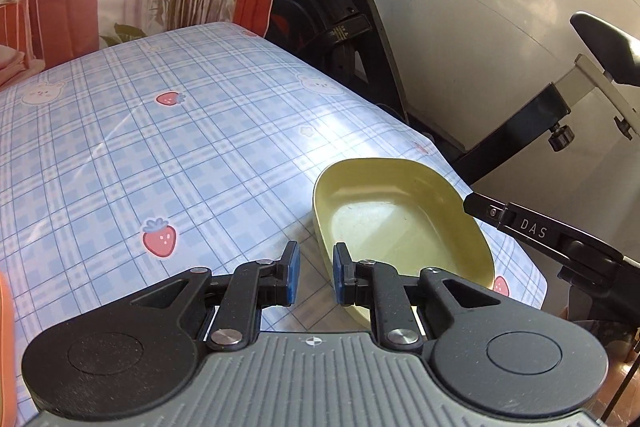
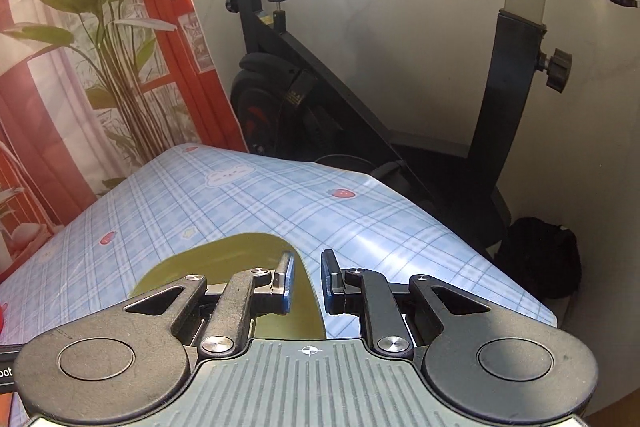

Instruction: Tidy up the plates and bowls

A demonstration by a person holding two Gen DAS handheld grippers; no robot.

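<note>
While the left claw (image 1: pixel 314 273) hangs low over the bench (image 1: pixel 168 147) at the bottom middle of the left wrist view, its blue pads (image 1: pixel 293 273) stand apart with nothing between them, so it is open and empty. A yellow oval dish (image 1: pixel 400 231) sits on the plaid cloth in the lower right of the frame, close to the bench's right edge. Its near-left rim lies just beside the claw's right finger, which seems to reach over the rim, though I cannot tell whether they touch. At the right edge of the frame the tip of the right claw (image 1: pixel 474 205) meets the dish's far rim; its grip cannot be read from here. The dish looks like stiff, light plastic or melamine with a smooth, glossy skin, so I judge it slippery and best taken by the upright wall, one pad inside and one outside.

From the right wrist view, the right claw (image 2: pixel 308 281) fills the bottom middle, pads parted. The dish (image 2: pixel 224 255) shows as an olive shape in the lower centre, mostly under the left finger (image 2: pixel 286 281), its rim running down through the gap between the pads. No pad visibly presses on it, so this claw reads as open, straddling the rim. Behind the bench stands an exercise bike (image 2: pixel 320 95).
</note>
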